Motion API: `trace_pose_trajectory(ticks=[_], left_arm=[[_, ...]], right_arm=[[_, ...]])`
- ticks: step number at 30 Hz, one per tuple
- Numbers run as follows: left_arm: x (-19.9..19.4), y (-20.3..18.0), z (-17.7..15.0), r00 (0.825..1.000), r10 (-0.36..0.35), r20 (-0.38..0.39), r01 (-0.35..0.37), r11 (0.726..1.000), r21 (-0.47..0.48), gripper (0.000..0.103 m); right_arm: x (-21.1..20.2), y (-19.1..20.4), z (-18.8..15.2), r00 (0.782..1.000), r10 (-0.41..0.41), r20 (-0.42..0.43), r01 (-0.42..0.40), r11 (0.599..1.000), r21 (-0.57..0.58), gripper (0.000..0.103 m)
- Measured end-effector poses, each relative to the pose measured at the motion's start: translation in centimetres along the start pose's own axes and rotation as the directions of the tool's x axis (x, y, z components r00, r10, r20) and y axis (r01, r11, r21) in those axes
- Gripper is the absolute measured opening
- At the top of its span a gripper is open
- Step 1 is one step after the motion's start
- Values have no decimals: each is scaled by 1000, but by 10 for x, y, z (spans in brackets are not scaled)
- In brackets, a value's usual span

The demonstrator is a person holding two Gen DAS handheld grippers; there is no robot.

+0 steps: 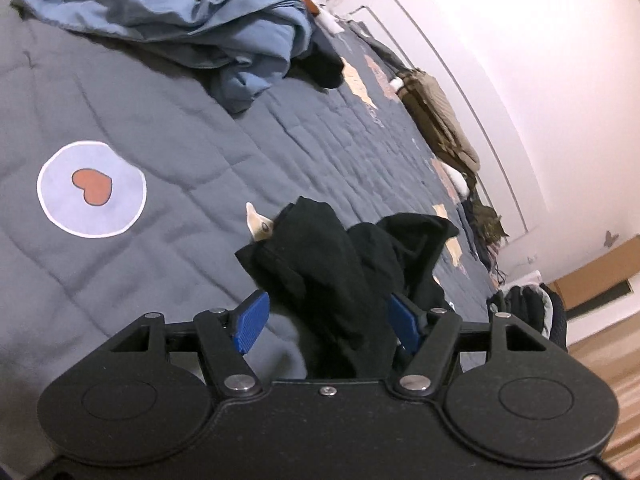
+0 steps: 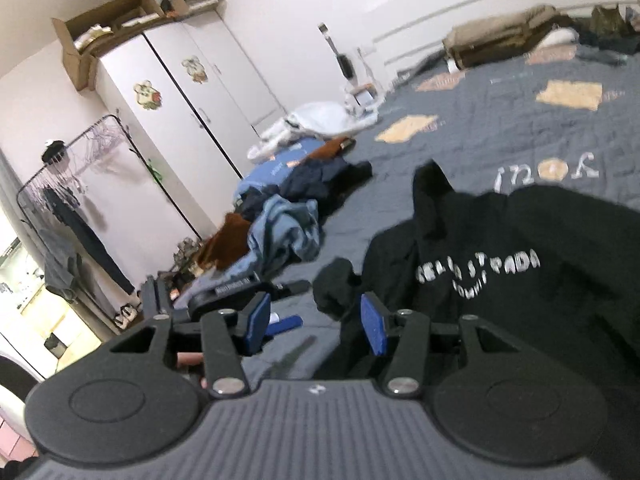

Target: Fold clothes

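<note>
A black garment (image 1: 332, 264) lies bunched on the grey quilt (image 1: 120, 112), reaching in between the fingers of my left gripper (image 1: 330, 322). The left jaws stand wide apart, the cloth loose between the blue pads (image 1: 252, 322). In the right wrist view the same black garment (image 2: 500, 248) shows white lettering and spreads to the right. My right gripper (image 2: 316, 326) is open just above the quilt (image 2: 460, 132), its right pad (image 2: 374, 330) against the garment's edge, nothing clamped. The other gripper (image 2: 232, 292) shows to the left, low over the bed.
A crumpled light blue garment (image 1: 192, 28) lies at the far side of the bed, with a pile of blue, navy and brown clothes (image 2: 280, 208). Folded tan bedding (image 1: 436, 120) lies along the wall. A white wardrobe (image 2: 172, 92) and a clothes rack (image 2: 68, 208) stand beyond the bed.
</note>
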State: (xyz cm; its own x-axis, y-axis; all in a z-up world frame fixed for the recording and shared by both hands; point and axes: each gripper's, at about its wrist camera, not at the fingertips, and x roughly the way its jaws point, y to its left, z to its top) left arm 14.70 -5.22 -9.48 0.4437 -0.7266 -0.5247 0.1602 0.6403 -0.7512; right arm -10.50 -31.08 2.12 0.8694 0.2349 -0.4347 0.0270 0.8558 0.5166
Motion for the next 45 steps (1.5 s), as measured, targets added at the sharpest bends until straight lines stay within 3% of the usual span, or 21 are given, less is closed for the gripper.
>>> trace_pose_trajectory(ticks=[12,24,27,29,34,40,45], left_arm=[[24,9,2,998,56,16,-55,996,-70,65],[40,3,-1,997,68,47,-66,997,-46,63],[44,10,3,996,80,46,-77,995,-67,51],[45,10,5,995,84,45,-82,996,-46,34],[39,3,7,991,91,95,-93,996,15,14],[4,0,23,972,77,223,-78,997,-3,10],[-39,6,39,928,69,365,-66,998,-23,10]], right_arm=[[7,-9,-11,1000,-11,-16,12,1000,10,49],[6,-16,-12,1000,-8,-16,9,999,33,49],[7,-18,-13,1000,-9,-21,10,999,39,49],[7,-18,-13,1000,-9,-21,10,999,38,49],[7,-21,-12,1000,-15,-19,16,999,50,49],[5,-25,-12,1000,-23,-16,24,999,45,49],[5,-31,-10,999,-32,-14,33,998,53,49]])
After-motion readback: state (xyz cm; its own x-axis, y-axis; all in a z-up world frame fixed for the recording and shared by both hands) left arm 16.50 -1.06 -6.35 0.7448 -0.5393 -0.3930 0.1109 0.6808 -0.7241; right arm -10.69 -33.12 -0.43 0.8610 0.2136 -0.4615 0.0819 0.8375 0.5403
